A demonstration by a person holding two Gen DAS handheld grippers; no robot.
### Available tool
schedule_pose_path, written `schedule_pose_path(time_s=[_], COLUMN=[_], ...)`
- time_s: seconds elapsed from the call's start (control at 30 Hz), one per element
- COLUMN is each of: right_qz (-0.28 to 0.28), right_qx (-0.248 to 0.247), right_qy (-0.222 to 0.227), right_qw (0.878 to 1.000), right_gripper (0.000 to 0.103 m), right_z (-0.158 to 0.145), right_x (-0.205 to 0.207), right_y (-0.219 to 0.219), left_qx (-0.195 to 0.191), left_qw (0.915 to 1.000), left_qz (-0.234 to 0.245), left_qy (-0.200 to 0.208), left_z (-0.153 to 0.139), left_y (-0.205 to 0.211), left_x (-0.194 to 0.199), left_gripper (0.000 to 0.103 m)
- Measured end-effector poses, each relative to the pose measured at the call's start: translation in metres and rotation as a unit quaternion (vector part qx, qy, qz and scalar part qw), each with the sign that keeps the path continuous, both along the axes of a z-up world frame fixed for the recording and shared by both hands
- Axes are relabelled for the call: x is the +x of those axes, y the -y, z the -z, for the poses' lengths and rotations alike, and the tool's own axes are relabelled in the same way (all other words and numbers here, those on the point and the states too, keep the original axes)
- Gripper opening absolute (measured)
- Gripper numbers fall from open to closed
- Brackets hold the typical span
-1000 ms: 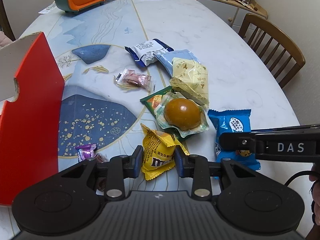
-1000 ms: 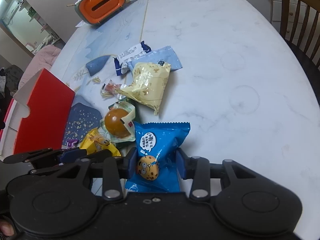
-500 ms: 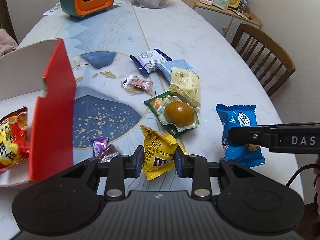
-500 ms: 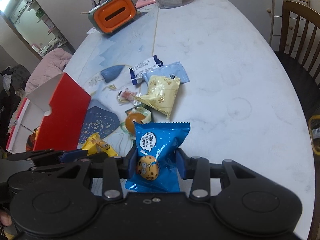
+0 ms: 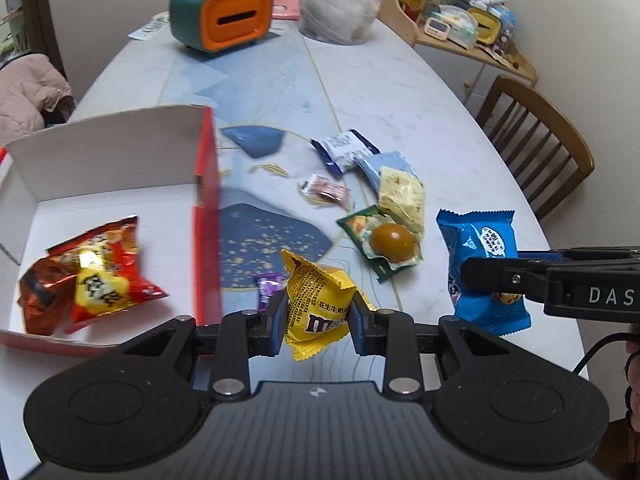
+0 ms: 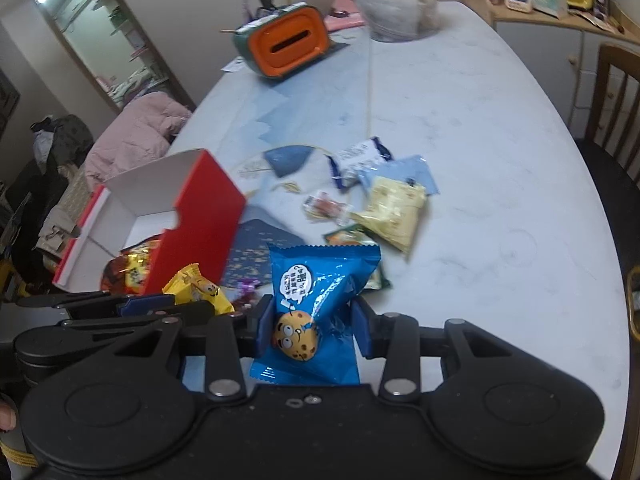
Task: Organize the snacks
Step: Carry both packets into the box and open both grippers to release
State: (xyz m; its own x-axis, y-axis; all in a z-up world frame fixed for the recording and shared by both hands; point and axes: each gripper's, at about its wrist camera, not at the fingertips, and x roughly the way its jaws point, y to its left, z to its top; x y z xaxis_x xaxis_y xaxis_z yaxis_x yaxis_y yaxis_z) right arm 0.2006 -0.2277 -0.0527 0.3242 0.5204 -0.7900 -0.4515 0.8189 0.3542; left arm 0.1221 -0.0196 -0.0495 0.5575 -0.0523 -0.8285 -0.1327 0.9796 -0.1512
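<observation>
My left gripper (image 5: 319, 320) is shut on a yellow M&M's packet (image 5: 316, 308) and holds it above the table, just right of the open red box (image 5: 206, 216). A red snack bag (image 5: 96, 272) lies inside the box. My right gripper (image 6: 312, 330) is shut on a blue cookie packet (image 6: 316, 304), also lifted; the packet shows in the left wrist view (image 5: 480, 264). The left gripper with the yellow packet (image 6: 198, 286) sits to its left. Several snacks stay on the table: a brown egg pack (image 5: 390, 238), a pale yellow packet (image 5: 402, 196).
An orange and green tissue box (image 5: 224, 20) and a clear plastic bag (image 5: 340, 8) stand at the far end of the table. A wooden chair (image 5: 548, 144) is at the right. A small purple candy (image 5: 266, 286) lies near the box.
Both grippers have risen and pulled back with their packets. The view has shifted left, so the inside of the red box with the red bag now shows.
</observation>
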Motion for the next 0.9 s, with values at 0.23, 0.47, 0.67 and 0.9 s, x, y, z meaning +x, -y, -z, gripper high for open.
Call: schedule_pose_path(time_s=[0.23,0.47,0.67,0.9], right_qz=[-0.027,-0.054,-0.076,-0.097], right_qx=[0.008,0.014,0.018,0.015], right_qy=[0.018,0.035,0.048,0.057], right_qw=[0.999,0.998,0.996,0.994], right_gripper=[0.039,0.039,0.039,0.039], right_z=[-0.02,-0.033,-0.039,-0.04], right_x=[-0.01,-0.016,-0.02,-0.021], right_y=[-0.035,-0.077,-0.117,-0.161], left_qx=[0.009,0.017,0.024,0.036], left_qw=[0.9997,0.9987,0.9976,0.9959], left_qz=[-0.017,-0.038,-0.055,-0.072], left_qy=[0.014,0.028,0.035,0.041], left_z=[-0.021,-0.037,-0.047,-0.051], left_y=[-0.029,-0.067,-0.1,-0.14], left_x=[-0.014,-0.026,-0.035,-0.044], left_gripper=[0.031,0.031,0.031,0.031])
